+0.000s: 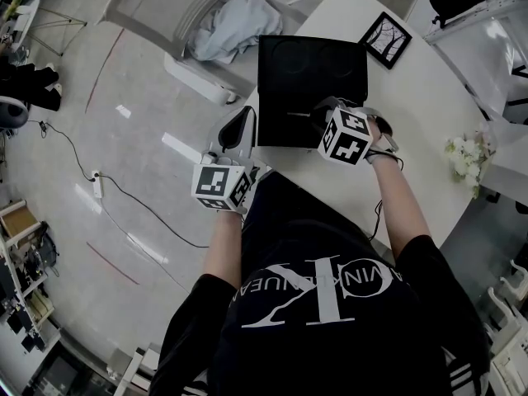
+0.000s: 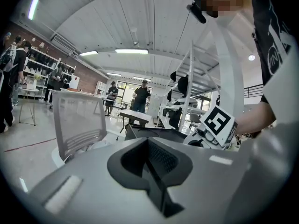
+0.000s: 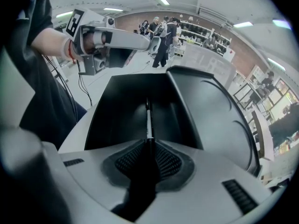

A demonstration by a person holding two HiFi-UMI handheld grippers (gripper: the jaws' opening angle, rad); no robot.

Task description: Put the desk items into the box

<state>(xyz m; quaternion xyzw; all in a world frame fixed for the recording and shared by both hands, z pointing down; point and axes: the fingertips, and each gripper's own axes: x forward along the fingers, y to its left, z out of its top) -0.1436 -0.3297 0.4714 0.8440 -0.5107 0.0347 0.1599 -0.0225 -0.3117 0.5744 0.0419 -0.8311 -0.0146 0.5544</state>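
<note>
There are two claws, the left claw (image 2: 148, 148) and the right claw (image 3: 148, 143). On the one white surface (image 1: 429, 114) are one black box (image 1: 312, 89), one framed picture (image 1: 386, 39) and one bunch of white flowers (image 1: 464, 157). There is one pen (image 3: 148, 120), and one grey chair (image 1: 165, 7) with one pale cloth (image 1: 235, 23).

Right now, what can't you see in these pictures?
- Box inside: too dark in head view and right gripper view to tell what lies there.
- Pen: its back end is hidden between the right gripper's shut jaws.
- Framed picture: too small in head view to tell what it shows.
- Below the left gripper: its own body fills the bottom of the left gripper view.
</note>
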